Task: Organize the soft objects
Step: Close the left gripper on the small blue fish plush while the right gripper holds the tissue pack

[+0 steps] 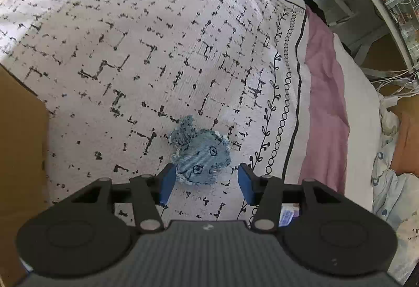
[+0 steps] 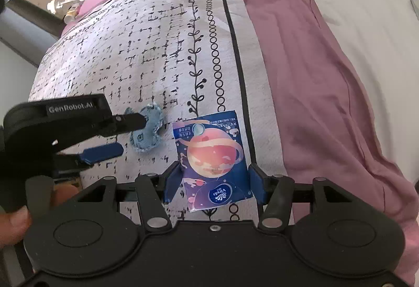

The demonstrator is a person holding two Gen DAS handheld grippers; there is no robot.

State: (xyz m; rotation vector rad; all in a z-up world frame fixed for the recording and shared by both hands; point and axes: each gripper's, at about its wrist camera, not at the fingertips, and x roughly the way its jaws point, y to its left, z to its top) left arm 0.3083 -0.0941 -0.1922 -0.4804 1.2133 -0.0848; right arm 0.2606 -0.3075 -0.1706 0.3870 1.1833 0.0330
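My left gripper (image 1: 207, 183) hangs with its jaws spread wide over the patterned blanket (image 1: 131, 38), the blue pads either side of the near end of a small denim stuffed toy (image 1: 200, 158); the left pad looks to be at the toy's frayed edge, the right pad well clear of it. My right gripper (image 2: 213, 186) has its jaws apart around a Vinda tissue pack (image 2: 213, 156), the pads just beside the pack's two long edges, though I cannot tell whether they press it yet. Both soft things lie near each other on the blanket, the toy to the left of the pack in the right wrist view, close to the blanket's looped border. The risk I see with the toy is a poor bite: only its near end sits between my pads, so closing now might pinch the fringe and let the body droop or slip out. The tissue pack is slick and flat, and squeezing its edges could buckle it or make it squirt forward. The bedding gives under pressure, so pushing down could catch a fold of blanket in the jaws. A cardboard box (image 1: 21, 142) stands at the left, a pink sheet (image 2: 314, 77) lies to the right, and my two grippers work close enough to bump.
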